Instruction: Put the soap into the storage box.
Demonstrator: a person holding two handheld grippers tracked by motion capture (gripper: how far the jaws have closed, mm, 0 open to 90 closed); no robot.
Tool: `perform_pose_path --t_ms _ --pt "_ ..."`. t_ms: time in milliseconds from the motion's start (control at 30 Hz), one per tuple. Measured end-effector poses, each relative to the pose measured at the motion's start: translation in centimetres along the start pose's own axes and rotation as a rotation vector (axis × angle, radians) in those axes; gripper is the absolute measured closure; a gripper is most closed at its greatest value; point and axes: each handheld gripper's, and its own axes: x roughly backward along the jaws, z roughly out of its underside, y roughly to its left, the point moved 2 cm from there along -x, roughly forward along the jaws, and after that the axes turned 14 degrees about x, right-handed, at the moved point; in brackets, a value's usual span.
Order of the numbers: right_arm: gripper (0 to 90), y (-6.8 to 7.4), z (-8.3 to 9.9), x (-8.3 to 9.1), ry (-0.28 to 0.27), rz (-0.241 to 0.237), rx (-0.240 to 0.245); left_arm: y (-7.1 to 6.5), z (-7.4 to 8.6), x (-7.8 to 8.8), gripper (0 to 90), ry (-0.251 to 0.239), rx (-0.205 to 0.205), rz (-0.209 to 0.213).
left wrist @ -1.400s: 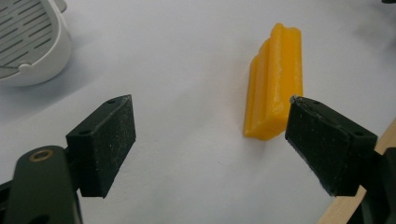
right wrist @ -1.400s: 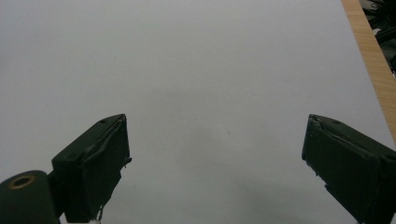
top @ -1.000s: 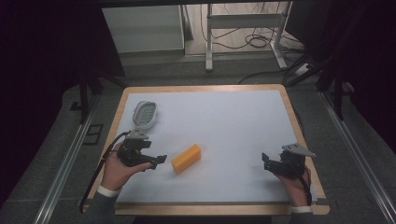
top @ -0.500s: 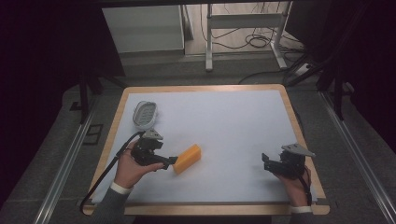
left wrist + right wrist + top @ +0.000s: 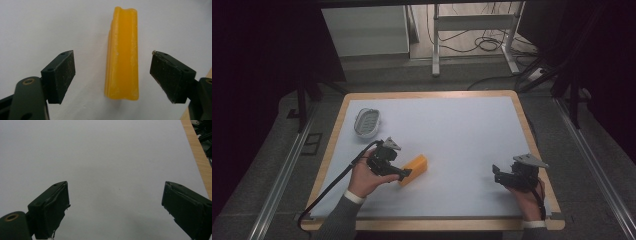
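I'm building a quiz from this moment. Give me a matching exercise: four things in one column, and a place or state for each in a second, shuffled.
1. yellow block
2. left gripper
3. right gripper
4. grey dish

A. open over bare white mat
B. far left of the mat
C. lying between open jaws
D. open, jaws either side of the block

Pairs: 1-C, 2-D, 3-A, 4-B

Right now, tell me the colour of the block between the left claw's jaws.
Orange-yellow block; left gripper view shows it best.
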Motion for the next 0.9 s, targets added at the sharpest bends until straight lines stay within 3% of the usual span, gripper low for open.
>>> perform_pose_path --t_ms 100,533,633,900 --pt "7.6 0.0 0.0 0.0 0.002 -0.002 0.004 -0.2 -0.2 -0.6 20.5 0.009 -0.005 0.016" --pt "7.6 -0.1 0.2 -0.2 0.011 0.001 0.003 -1.1 -0.8 -3.2 23.9 0.055 -0.028 0.000" --pt "7.6 -0.1 0.2 -0.2 0.012 0.003 0.002 -1.0 -0.7 -4.1 26.2 0.080 -0.026 -0.020" --pt "7.6 -0.1 0.2 -0.3 0.018 0.004 0.002 -1.0 -0.6 -4.9 35.5 0.079 -0.030 -0.048"
